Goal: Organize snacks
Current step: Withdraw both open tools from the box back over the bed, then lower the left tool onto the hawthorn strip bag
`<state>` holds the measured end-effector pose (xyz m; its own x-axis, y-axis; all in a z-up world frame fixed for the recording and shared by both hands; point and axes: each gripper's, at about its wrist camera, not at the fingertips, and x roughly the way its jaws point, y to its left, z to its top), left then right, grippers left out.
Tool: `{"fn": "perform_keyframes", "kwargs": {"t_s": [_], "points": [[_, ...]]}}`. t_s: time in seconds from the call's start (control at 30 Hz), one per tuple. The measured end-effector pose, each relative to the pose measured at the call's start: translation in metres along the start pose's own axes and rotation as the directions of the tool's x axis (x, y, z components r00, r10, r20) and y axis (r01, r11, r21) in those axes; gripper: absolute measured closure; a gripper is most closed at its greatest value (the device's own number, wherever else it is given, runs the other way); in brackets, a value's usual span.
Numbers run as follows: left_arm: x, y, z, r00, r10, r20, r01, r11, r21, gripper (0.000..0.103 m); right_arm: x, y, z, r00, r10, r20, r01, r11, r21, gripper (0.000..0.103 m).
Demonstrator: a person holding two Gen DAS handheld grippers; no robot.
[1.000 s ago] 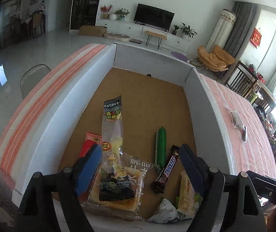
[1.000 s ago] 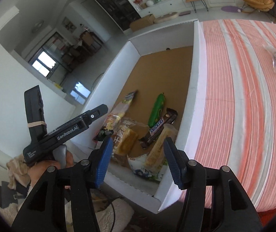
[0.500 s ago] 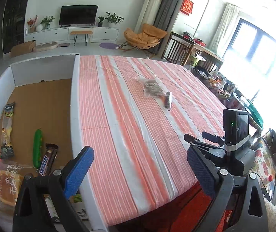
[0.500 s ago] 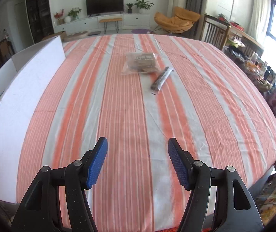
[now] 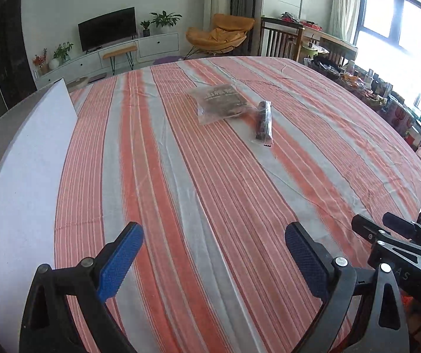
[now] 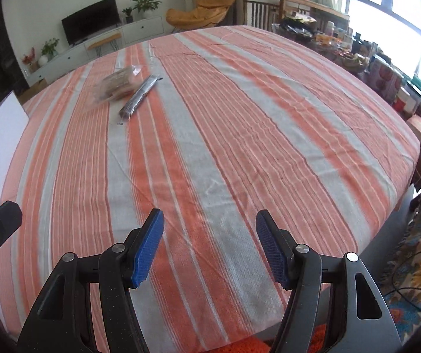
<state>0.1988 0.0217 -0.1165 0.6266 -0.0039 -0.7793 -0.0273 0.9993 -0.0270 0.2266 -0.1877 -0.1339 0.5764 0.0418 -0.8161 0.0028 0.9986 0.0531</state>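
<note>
Snacks left to gather lay well ahead of both my grippers, toward the far edge of the table: a clear plastic pouch of dark snacks (image 5: 220,102) and, just beside it on its right, a slim dark wrapped bar (image 5: 263,123). I could not tell whether the two touched. The bar's long axis ran roughly from the near edge toward the far edge of the orange-and-grey striped tablecloth (image 5: 181,176), so I judged a grasp across its narrow width would suit. My left gripper (image 5: 213,259) hung wide open and empty over the near edge; my right gripper (image 6: 209,244) was likewise parted and held nothing. From the right view the pouch (image 6: 119,83) and bar (image 6: 139,95) sat far off to the left, while in the left view they stood nearly straight ahead, so I reckoned the left hand had the straighter line. The white foam-board wall (image 5: 31,176) along the table's left edge hid whatever lay behind it. Printing on the pouch was too blurred to read, and the right view was smeared.
</note>
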Motion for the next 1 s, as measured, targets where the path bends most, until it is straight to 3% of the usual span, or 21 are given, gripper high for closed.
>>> {"fn": "perform_keyframes", "kwargs": {"t_s": [0.27,0.5,1.0], "points": [[0.042,0.018,-0.011,0.996,0.059,-0.066,-0.062,0.997,-0.046,0.006,0.006,-0.008,-0.003,0.999,0.027,-0.029,-0.026,0.999,0.039,0.035],[0.044,0.017,-0.011,0.996,0.064,-0.066,-0.068,0.996,-0.050,0.000,0.007,-0.007,-0.004,0.999,0.014,-0.036,-0.013,1.000,0.024,0.033],[0.043,0.017,-0.011,0.996,0.063,-0.063,-0.066,0.997,-0.050,0.000,0.007,-0.003,-0.004,0.999,0.019,-0.050,-0.019,1.000,0.007,0.028]]}}
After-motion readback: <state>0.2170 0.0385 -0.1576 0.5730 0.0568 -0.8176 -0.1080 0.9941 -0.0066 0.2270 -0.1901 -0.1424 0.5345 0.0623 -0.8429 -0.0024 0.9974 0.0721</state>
